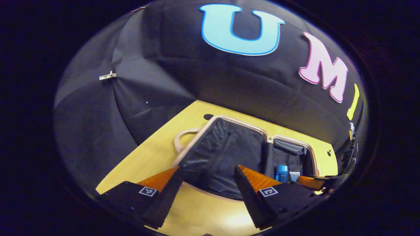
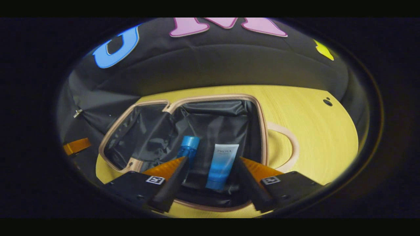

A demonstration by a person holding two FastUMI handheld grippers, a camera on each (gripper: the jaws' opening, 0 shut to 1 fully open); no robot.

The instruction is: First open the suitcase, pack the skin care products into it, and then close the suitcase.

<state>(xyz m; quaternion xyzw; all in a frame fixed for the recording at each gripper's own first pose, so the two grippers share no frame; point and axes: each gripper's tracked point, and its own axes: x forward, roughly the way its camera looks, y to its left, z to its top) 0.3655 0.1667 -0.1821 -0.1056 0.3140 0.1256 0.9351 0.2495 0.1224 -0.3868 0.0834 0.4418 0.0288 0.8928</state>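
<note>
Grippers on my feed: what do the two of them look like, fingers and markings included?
The left gripper and the right gripper look alike: each has two wedge-shaped fingers with orange ribbed upper faces and black, saw-toothed inner edges, tapering to points. Behind each finger sits a black block bearing a small square black-and-white marker. No cables or sleeves can be made out.

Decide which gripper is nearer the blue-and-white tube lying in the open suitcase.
Right. The right gripper hovers open directly over the tube; the left gripper is off over the suitcase's other half.
</note>
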